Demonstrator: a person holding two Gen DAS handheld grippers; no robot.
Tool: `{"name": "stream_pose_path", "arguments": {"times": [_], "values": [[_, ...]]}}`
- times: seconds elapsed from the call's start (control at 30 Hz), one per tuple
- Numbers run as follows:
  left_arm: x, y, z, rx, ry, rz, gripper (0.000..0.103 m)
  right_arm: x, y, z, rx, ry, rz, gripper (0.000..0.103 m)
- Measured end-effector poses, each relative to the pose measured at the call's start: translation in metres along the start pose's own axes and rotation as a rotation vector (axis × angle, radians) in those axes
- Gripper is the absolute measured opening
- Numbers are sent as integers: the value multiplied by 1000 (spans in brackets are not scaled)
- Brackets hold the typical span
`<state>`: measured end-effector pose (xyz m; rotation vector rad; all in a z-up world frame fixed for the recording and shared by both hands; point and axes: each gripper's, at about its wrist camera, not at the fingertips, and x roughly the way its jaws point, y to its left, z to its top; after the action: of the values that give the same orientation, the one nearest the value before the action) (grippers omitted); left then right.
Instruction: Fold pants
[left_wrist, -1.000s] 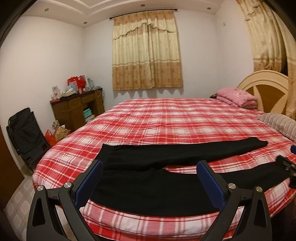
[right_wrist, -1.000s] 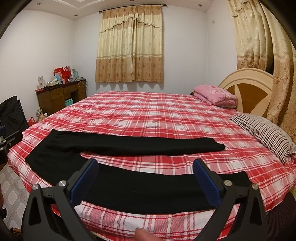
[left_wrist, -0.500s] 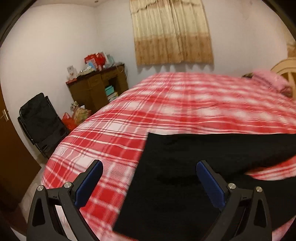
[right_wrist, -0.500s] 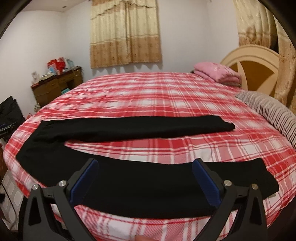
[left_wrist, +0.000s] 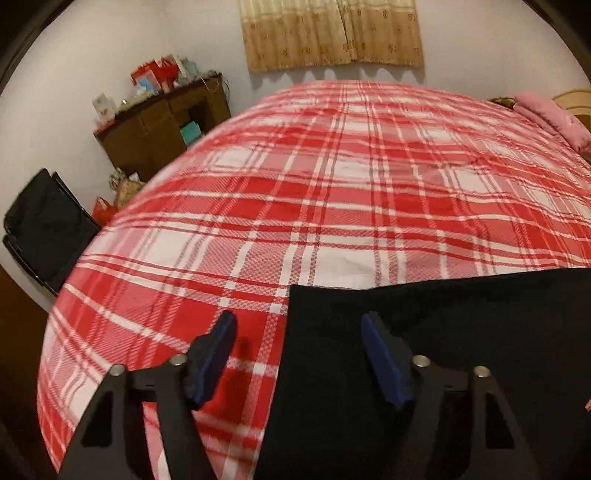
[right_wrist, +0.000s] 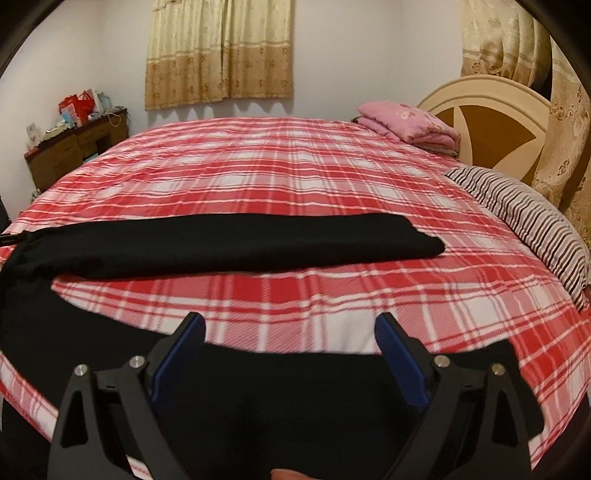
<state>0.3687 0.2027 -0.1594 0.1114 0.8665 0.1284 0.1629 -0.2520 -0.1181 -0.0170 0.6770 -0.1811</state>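
Left wrist view first: my left gripper points steeply down over the waist end of the black pants. Its jaws are closing, yet the blue pads press on nothing; the waistband's straight edge runs up between them, one finger over plaid, the other over black cloth. I hold nothing with it so far.

From the right wrist view, my right gripper hangs above the near trouser leg, towards its cuff end. Its jaws stand wide and are just beginning to close, with the leg's far edge crossing between the fingertips and no grip made.

The pants lie flat on the red plaid bed cover, spread in a narrow V: waist to the left, both legs running long to the right, the far leg apart from the near one with a strip of plaid between.

I judge the coming move to be carrying the near leg away from me onto the far leg, across the long axis. The left hand is nearer the waist, the right nearer the cuff, so each should pinch its own end of that near edge.
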Motion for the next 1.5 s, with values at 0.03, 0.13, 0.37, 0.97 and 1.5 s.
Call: {"name": "stream_pose_path", "arguments": {"times": [0.03, 0.13, 0.37, 0.97, 1.5], "values": [[3, 1, 1, 0, 2, -2, 68, 3, -5, 3, 5, 6, 1, 95], [7, 1, 4, 0, 14, -50, 43, 12, -19, 13, 29, 21, -3, 90], [13, -5, 5, 2, -7, -73, 18, 33, -65, 42, 84, 31, -43, 81], [17, -9, 8, -2, 4, -67, 18, 167, -182, 101, 246, 259, -98, 70], [11, -8, 10, 16, -14, -71, 8, 219, -181, 104, 149, 327, 8, 22]]}}
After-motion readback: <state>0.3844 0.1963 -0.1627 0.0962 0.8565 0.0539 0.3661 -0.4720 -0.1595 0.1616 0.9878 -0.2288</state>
